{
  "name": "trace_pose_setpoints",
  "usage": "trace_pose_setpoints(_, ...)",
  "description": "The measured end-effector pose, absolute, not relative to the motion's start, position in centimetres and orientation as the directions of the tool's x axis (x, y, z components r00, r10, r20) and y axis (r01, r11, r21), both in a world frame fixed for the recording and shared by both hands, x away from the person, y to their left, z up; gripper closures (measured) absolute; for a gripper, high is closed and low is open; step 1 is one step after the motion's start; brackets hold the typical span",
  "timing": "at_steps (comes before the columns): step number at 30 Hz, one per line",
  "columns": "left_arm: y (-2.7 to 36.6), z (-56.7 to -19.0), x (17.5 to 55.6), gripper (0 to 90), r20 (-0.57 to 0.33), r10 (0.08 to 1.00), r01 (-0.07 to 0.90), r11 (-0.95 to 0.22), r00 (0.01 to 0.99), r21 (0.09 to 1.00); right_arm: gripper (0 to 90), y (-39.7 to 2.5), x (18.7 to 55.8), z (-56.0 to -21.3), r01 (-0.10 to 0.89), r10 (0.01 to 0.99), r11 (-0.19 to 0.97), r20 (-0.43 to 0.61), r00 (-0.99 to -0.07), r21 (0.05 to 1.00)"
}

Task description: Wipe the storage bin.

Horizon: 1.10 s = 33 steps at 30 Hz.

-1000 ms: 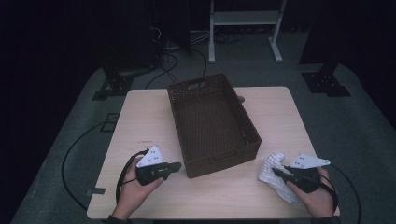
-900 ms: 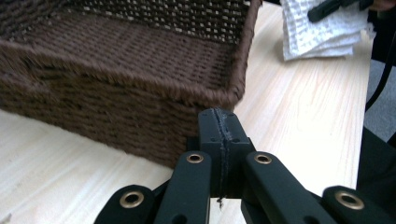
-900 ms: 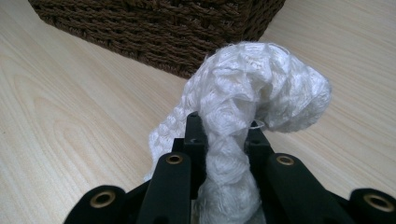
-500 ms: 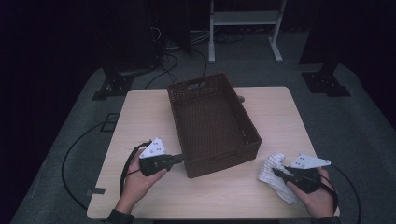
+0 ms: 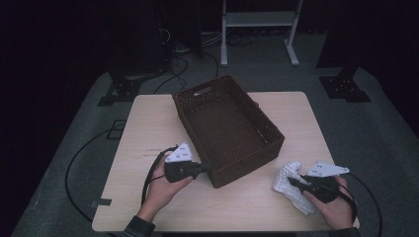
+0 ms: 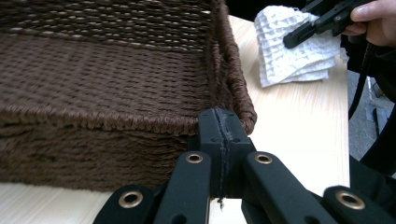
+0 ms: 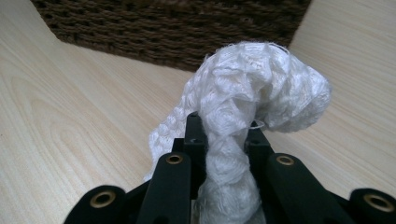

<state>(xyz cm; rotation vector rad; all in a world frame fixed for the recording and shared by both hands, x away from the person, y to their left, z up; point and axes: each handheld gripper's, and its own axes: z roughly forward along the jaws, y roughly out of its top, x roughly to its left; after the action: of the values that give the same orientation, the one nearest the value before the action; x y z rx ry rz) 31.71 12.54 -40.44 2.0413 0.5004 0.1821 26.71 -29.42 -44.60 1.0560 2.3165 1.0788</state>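
- The right gripper (image 5: 295,182) sat near the table's (image 5: 148,128) front right corner, held in the person's right hand (image 5: 336,207).
- Its jaws were clamped on a white waffle-weave cloth (image 7: 252,93); in the right gripper view a bunched fold of it was pinched between them and bulged up and over their tips.
- The cloth (image 5: 291,185) lay on the table just right of the basket's (image 5: 247,163) near corner, close to it but apart from it, with its lower part trailing toward the table's front edge.
- Whether the pinched part was lifted clear of the wood could not be told.
- The left gripper (image 5: 205,168) was held in the left hand (image 5: 160,185) at the front left of the table, pointing right at the basket's near wall.
- In the left gripper view its jaws were pressed together with nothing between them, and their tips stood just at the woven rim (image 6: 140,122) near the basket's corner; whether they touched the wall could not be told.
- The basket was dark brown wicker, rectangular, set at an angle in the middle of the table, and its inside showed bare weave.
- In the left gripper view the cloth (image 6: 289,51) showed beyond the basket's corner, with the right gripper above it.
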Motion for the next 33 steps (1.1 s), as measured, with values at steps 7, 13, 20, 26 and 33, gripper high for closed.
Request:
trace_pose_setpoints(7, 9.6, -40.5, 32.7, 89.8, -0.099, 0.394, 0.278, -0.428, 0.914, 0.860, 76.7, -29.7, 26.9, -44.7, 0.477, 0.763, 0.421, -0.017, -0.647, 0.771)
trace_pose_setpoints(13, 6.8, -40.5, 33.8, 89.9, -0.101, 0.366, 0.266, -0.436, 0.925, 0.860, 76.7, -29.7, 27.0, -44.8, 0.479, 0.761, 0.419, -0.011, -0.648, 0.771)
trace_pose_setpoints(20, 6.3, -40.5, 34.1, 87.5, -0.105, 0.362, 0.268, -0.435, 0.926, 0.859, 76.6, -29.8, 27.1, -44.9, 0.482, 0.759, 0.420, -0.007, -0.651, 0.769)
trace_pose_setpoints(26, 7.5, -40.3, 34.7, 80.3, -0.095, 0.404, 0.282, -0.433, 0.910, 0.856, 76.6, -29.7, 27.2, -45.0, 0.484, 0.757, 0.418, -0.001, -0.653, 0.769)
trace_pose_setpoints(33, 8.9, -39.8, 35.5, 71.3, -0.080, 0.442, 0.295, -0.443, 0.893, 0.847, 76.6, -29.8, 27.4, -45.2, 0.492, 0.761, 0.407, 0.012, -0.649, 0.770)
